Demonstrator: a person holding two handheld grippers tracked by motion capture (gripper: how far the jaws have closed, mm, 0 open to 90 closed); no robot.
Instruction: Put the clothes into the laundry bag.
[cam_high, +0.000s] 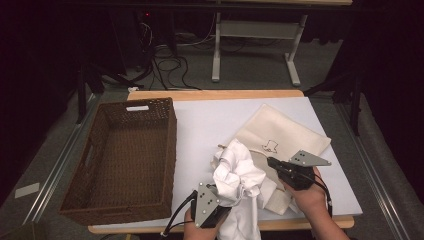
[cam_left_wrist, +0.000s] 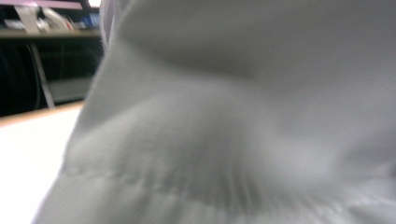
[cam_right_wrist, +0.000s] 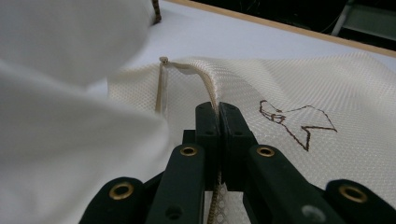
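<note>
**Two hand-held grippers working a white garment and a mesh laundry bag**

While a person is standing at the near edge of a white-topped table (cam_high: 210, 120), each hand is holding a hand-held gripper over a pile of cloth. Seen from the high view, the left hand-held gripper (cam_high: 220, 197) is sitting at the near edge of the table, against the bottom of a crumpled white garment (cam_high: 239, 175) that is bunching upward and draping down over the table's front edge. From the left gripper view the same white fabric (cam_left_wrist: 243, 121) is pressing right up to the lens, blurred, and hiding the jaws, so I cannot tell whether they are gripping it.

To the right, the right hand-held gripper (cam_high: 270, 161) is pointing left toward the garment. Its own view shows the right hand-held gripper (cam_right_wrist: 218, 112) with its jaws pinched together on the thick corded rim of a cream mesh laundry bag (cam_right_wrist: 299, 88), lifting that rim slightly off the table. A small brown stitched emblem (cam_right_wrist: 299, 123) is lying just right of the jaws. The bag (cam_high: 280, 132) is spreading flat toward the far right of the table, its near end touching the garment.

A dark brown wicker basket (cam_high: 150, 107) is resting on the left side of the table, well apart from both grippers.
</note>
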